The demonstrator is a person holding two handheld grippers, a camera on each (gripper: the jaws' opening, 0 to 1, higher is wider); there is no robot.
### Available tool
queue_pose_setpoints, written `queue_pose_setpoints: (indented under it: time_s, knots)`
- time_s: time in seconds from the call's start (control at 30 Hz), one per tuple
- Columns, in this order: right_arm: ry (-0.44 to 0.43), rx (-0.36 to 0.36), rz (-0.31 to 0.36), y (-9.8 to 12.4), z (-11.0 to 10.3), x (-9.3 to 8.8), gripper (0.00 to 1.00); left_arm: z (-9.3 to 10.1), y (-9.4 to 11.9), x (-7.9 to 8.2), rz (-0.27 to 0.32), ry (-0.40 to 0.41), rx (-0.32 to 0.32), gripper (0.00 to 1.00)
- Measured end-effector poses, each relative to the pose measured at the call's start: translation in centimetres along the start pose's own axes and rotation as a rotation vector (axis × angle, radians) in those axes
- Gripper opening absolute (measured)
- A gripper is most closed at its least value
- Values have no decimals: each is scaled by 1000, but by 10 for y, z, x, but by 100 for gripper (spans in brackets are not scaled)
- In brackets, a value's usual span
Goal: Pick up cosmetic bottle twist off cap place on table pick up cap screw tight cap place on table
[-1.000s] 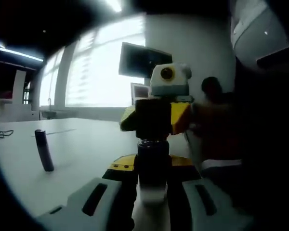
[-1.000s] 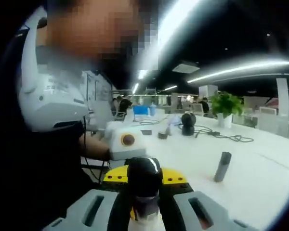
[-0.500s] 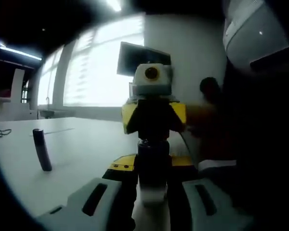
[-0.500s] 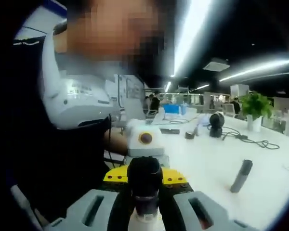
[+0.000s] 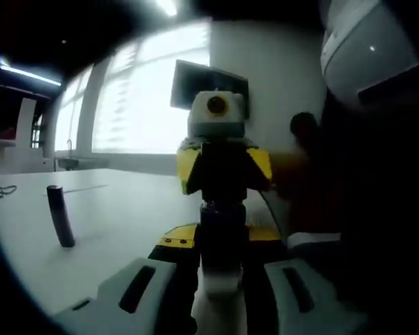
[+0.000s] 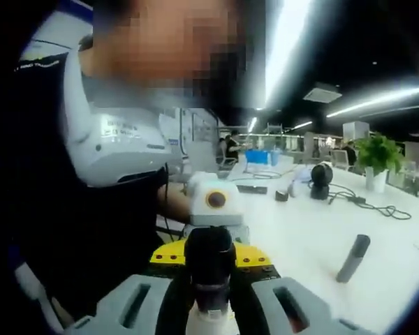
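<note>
One cosmetic bottle (image 5: 221, 251) between two grippers; one dark tube (image 5: 59, 216) apart.

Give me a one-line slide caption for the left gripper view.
Both grippers hold the cosmetic bottle between them above the white table; a dark cylinder stands to the side.

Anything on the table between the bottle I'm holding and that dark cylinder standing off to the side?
Nothing: in the left gripper view, bare white table separates the dark cosmetic bottle from the dark upright cylinder.

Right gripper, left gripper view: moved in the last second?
Yes. The right gripper rolled leftward; its top, earlier past the dark monitor's right edge, now overlaps it.
</note>
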State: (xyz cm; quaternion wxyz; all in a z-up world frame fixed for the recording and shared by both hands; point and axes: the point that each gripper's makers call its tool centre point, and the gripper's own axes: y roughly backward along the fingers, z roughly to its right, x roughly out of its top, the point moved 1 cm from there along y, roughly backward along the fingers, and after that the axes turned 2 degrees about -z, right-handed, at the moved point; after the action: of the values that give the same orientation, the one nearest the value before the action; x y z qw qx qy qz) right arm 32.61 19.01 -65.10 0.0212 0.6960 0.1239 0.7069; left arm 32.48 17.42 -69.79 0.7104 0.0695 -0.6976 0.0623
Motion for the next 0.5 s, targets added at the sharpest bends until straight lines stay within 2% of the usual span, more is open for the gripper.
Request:
queue_pose_setpoints:
  time_s: [0.1,0.13,0.17,0.23,0.33,0.47,0.5]
  knots:
    - [12,-25,10,1,4,1,18,-1,0,0,0,0,6,13]
    - [0,-39,35,2,7,4,25,-1,0,0,0,1,7,13]
    - [-31,-47,68,4,8,7,35,0,-1,0,0,0,7,13]
    - [-50,-61,87,7,9,8,43,0,-1,0,1,-1,8,13]
    - [-56,-113,116,12,13,12,42,-1,-1,0,1,-2,16,13]
    - [-75,-215,185,18,25,21,42,-5,-2,0,-2,1,46,13]
    - [-75,-247,192,31,30,18,43,-7,-3,0,-3,-1,58,13]
